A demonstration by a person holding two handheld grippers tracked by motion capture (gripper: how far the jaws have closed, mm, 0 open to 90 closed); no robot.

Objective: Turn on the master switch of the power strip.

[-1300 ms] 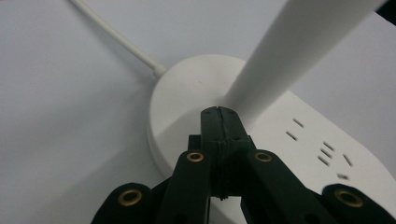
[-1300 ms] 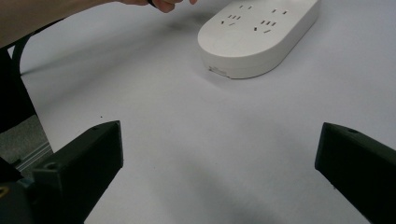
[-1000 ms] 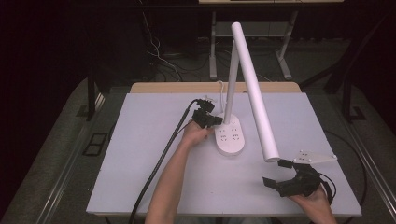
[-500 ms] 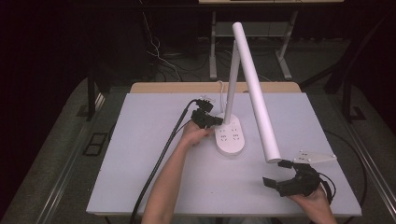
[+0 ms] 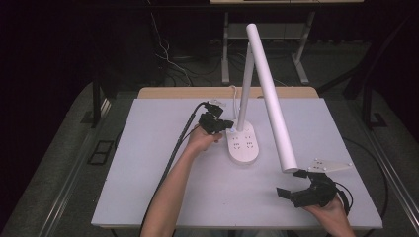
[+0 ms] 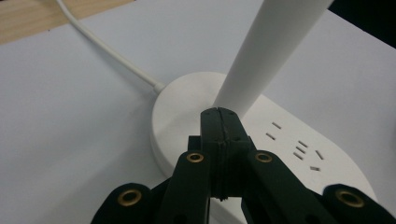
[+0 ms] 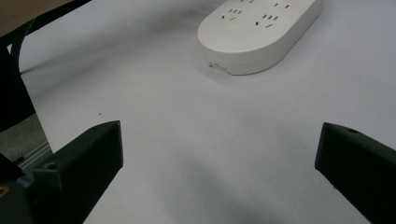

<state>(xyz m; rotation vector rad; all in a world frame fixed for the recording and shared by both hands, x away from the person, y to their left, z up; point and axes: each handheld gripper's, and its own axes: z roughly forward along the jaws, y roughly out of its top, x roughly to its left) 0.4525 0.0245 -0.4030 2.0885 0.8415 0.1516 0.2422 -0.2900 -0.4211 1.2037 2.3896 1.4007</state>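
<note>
Lamp base [image 5: 243, 143] under clenched left claw [image 6: 219, 116] pressing near the stem, likely the switch; right claw [image 5: 291, 185] released, idle.

My table [image 5: 148, 163] is pale grey and bare along its left side. A wood strip [image 5: 188, 93] runs along its far edge. Beyond that, thin cables [image 5: 165, 59] tangle on the dark floor beside the grey legs [image 5: 226, 49] of another desk. Left of my table, a black stand [image 5: 96, 103] rises from the carpet [image 5: 54, 163], with a floor plate [image 5: 101, 150] near it.
</note>
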